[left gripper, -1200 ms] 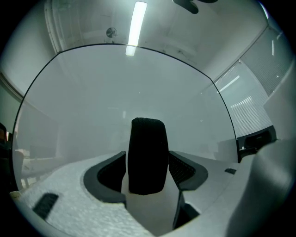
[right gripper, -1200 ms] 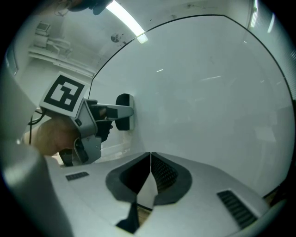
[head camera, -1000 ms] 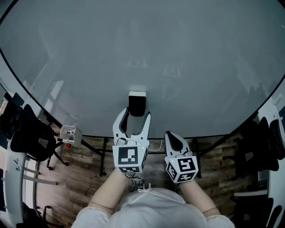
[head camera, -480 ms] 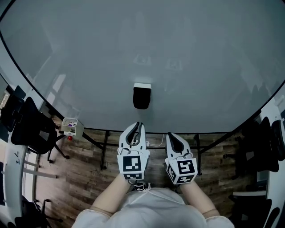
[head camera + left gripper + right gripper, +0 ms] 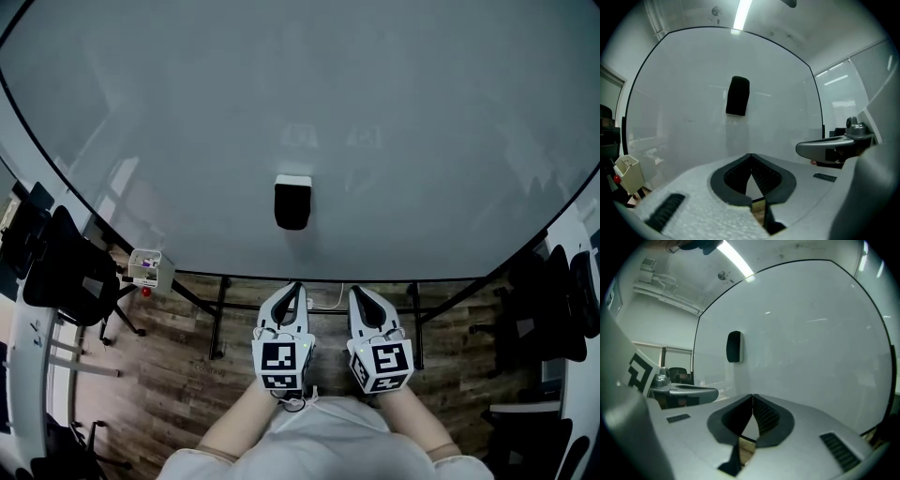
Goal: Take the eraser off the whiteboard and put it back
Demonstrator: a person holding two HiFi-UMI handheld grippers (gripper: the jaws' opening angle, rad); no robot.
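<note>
The black eraser point(image 5: 292, 202) with a white top edge sticks on the whiteboard point(image 5: 300, 103), above both grippers. It also shows in the left gripper view as the eraser point(image 5: 738, 95) and in the right gripper view as the eraser point(image 5: 733, 347). My left gripper point(image 5: 292, 286) is below the board's bottom edge; its jaws have just been closing and now stand shut with nothing between them. My right gripper point(image 5: 359, 292) hangs beside it, also shut and empty. Neither touches the eraser.
A small white box point(image 5: 149, 269) with coloured items hangs at the board's lower left. Black office chairs point(image 5: 56, 272) stand at the left, and more chairs point(image 5: 562, 300) stand at the right. The board's stand legs point(image 5: 220, 314) rest on a wooden floor.
My left gripper let go of the eraser, dropped down away from the board and shut its jaws. The eraser stays on the board. The right gripper has barely moved.
</note>
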